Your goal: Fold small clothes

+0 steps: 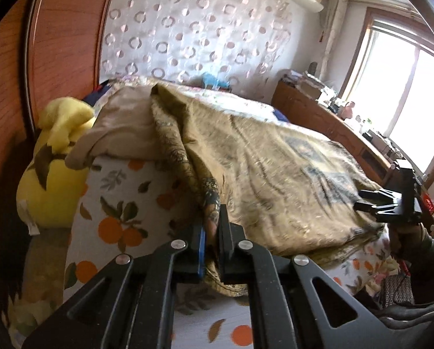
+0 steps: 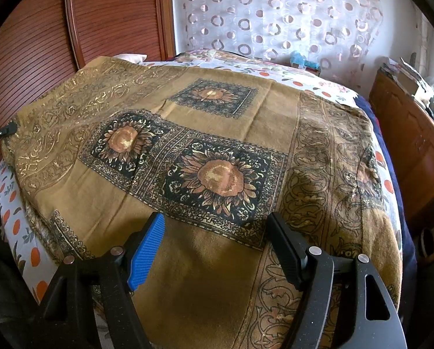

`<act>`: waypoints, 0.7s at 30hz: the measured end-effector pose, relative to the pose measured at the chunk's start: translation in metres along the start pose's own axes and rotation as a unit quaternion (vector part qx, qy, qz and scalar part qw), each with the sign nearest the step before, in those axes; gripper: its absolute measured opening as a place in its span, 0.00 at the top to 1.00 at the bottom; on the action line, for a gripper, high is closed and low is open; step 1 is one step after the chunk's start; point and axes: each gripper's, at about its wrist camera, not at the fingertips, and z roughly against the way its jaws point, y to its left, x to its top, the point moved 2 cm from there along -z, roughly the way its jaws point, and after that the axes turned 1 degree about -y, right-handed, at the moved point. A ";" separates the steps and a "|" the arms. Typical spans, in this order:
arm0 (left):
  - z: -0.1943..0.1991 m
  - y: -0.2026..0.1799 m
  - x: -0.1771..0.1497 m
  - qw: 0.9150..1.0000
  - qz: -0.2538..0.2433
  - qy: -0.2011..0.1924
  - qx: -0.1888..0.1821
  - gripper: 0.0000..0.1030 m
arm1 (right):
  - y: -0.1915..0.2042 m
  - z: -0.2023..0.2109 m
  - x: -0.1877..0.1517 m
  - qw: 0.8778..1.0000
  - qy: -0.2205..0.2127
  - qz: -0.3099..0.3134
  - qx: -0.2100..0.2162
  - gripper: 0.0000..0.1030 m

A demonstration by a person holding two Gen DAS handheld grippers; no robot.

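The olive-brown scarf, printed with dark sunflower squares and scrolled borders, lies spread over the orange-print bedsheet that covers the bed. Its near left corner is no longer flat: the left gripper is clenched on a bunched edge of the cloth, which rises in a ridge from the jaws toward the far side. In the right wrist view, that gripper's tip shows at the far left edge of the scarf. The right gripper hangs released over the near right part of the scarf, its blue pad and black finger standing wide apart with only flat cloth beneath them, nothing pinched.

The step in hand looks like the start of the first fold, with one corner taken and the other not yet. To do it well, the right gripper should settle on the near edge or corner on its own side, catching a single layer rather than a thick gather, so that both hands lift a straight hem. The left grip holds a twisted bunch, so the cloth may hang unevenly; drawing the two hands apart before carrying the edge over would take out the slack. The yellow plush toy and beige pillow sit close at the left, where a lifted edge could snag.
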 end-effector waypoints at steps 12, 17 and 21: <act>-0.012 -0.018 0.000 1.000 -0.021 -0.002 -0.012 0.93 | -0.005 0.001 0.000 1.000 -0.005 -0.019 0.013 0.28; -0.011 -0.047 0.023 0.998 -0.045 -0.027 -0.036 0.94 | -0.002 0.002 0.000 1.000 -0.005 -0.019 0.004 0.28; -0.019 -0.079 0.042 0.994 -0.068 -0.042 -0.068 0.94 | -0.008 0.011 -0.002 0.999 -0.021 -0.038 -0.010 0.28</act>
